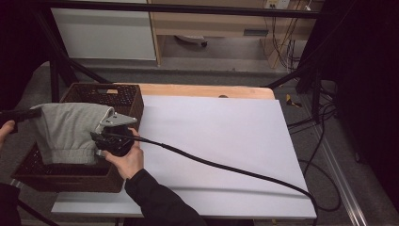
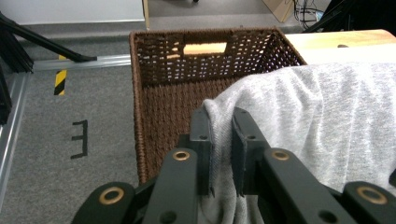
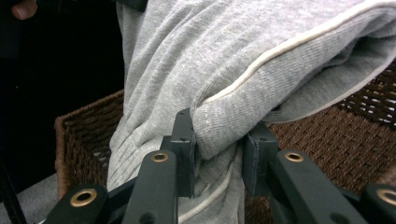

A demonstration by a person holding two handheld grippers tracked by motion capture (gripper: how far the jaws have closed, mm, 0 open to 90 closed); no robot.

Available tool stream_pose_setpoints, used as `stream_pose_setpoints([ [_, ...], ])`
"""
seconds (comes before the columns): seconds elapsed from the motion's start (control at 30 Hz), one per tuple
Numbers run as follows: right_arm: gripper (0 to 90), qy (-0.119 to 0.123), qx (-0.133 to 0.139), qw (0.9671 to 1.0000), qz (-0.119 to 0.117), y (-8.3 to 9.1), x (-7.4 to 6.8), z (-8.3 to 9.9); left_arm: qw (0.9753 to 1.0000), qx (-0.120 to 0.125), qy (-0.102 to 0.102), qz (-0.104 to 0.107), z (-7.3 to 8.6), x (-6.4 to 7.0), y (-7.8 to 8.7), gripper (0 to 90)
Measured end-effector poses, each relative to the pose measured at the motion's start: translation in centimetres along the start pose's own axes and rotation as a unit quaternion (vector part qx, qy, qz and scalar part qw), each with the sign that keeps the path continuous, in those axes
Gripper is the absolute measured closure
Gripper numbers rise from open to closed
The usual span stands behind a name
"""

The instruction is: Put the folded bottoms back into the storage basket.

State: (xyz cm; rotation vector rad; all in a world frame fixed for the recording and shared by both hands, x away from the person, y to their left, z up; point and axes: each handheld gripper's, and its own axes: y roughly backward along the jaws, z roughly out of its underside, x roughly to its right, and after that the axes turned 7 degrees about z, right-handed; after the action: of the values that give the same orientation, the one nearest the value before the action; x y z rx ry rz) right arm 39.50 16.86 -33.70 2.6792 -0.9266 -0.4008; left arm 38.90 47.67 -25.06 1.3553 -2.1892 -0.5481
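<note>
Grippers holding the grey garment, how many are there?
2: the left gripper clamps one edge, the right gripper the other, holding the grey garment over the wicker basket.

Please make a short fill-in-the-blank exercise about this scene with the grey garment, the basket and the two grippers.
1. Both grippers hold a grey garment above a brown woven ____.
2. The basket stands at the table's ____ end in the high view.
3. The left gripper is ____ on a fold of the garment.
4. A sheet of ____ colour covers the table.

Missing words: basket; left; shut; white
</note>
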Motion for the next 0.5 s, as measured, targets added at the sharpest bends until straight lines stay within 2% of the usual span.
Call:
stream_pose_setpoints([
  [0.5,70.2,-0.003,-0.028,0.9996,0.009,-1.1,0.4,1.8,0.9996,-0.024,0.014,0.002,1.6,-0.9,-2.6,80.5],
])
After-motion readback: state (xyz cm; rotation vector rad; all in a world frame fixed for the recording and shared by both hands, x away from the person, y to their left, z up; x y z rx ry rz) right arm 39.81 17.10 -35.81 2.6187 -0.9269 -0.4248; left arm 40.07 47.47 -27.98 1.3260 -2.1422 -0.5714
